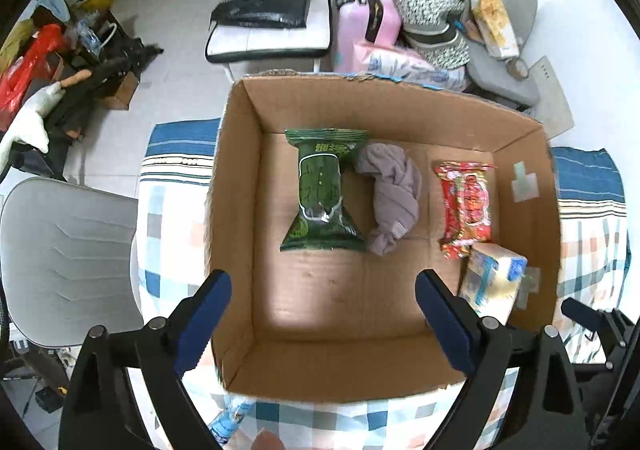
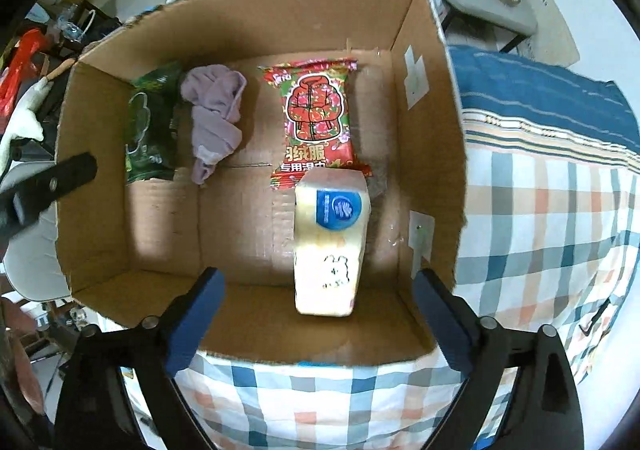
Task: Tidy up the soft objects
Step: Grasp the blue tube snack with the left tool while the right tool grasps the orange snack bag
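An open cardboard box [image 1: 240,177] [image 2: 436,153] sits on a checked bedspread. Inside lie a green packet [image 1: 322,191] [image 2: 150,125], a crumpled grey-purple cloth [image 1: 390,195] [image 2: 214,117], a red packet [image 1: 466,205] [image 2: 316,117] and a pale yellow tissue pack [image 1: 494,280] [image 2: 330,242] at the right side. My left gripper [image 1: 322,314] is open and empty above the box's near edge. My right gripper [image 2: 320,314] is open and empty, just above the near end of the tissue pack. The left gripper's finger shows at the left edge of the right wrist view [image 2: 52,181].
The checked bedspread [image 2: 540,217] [image 1: 172,209] surrounds the box. A grey chair [image 1: 68,258] stands at the left. Beyond the box are a white bench with black bags [image 1: 268,1], a pink suitcase [image 1: 368,21] and another chair piled with things [image 1: 500,29].
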{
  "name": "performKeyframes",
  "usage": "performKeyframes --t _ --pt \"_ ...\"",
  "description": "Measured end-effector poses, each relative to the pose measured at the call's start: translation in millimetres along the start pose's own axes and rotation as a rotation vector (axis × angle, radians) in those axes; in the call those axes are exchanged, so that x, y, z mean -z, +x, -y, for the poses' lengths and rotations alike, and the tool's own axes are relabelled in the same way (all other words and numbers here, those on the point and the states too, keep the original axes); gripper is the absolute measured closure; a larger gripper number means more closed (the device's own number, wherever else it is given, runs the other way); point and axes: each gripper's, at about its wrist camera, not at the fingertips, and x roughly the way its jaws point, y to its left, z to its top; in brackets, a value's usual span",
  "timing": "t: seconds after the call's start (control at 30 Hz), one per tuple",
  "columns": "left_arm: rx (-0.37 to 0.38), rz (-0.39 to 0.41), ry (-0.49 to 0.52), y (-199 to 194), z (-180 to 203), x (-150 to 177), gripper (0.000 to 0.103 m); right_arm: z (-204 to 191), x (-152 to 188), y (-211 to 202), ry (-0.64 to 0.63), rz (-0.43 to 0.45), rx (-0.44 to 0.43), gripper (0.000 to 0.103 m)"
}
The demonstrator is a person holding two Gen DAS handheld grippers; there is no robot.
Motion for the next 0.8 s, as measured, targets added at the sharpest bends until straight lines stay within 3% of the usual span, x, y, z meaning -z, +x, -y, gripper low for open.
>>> performKeyframes --t 0.27,0.53,0.67,0.8 --pt "-0.014 0.108 0.011 -48 2 42 0.008 -9 37 -45 -0.011 0.126 0.019 0.003" --pt "-0.023 0.210 -0.002 -91 -5 84 0.008 -22 78 -81 -0.031 0.196 -0.028 0.003" --pt "-0.053 0.228 -0.026 -96 -19 107 0.008 -26 97 -88 -0.027 0.209 -0.062 0.003" --pt "-0.098 0.182 -0.055 -78 -42 130 0.008 -32 120 -78 -0.022 0.197 -0.094 0.003"
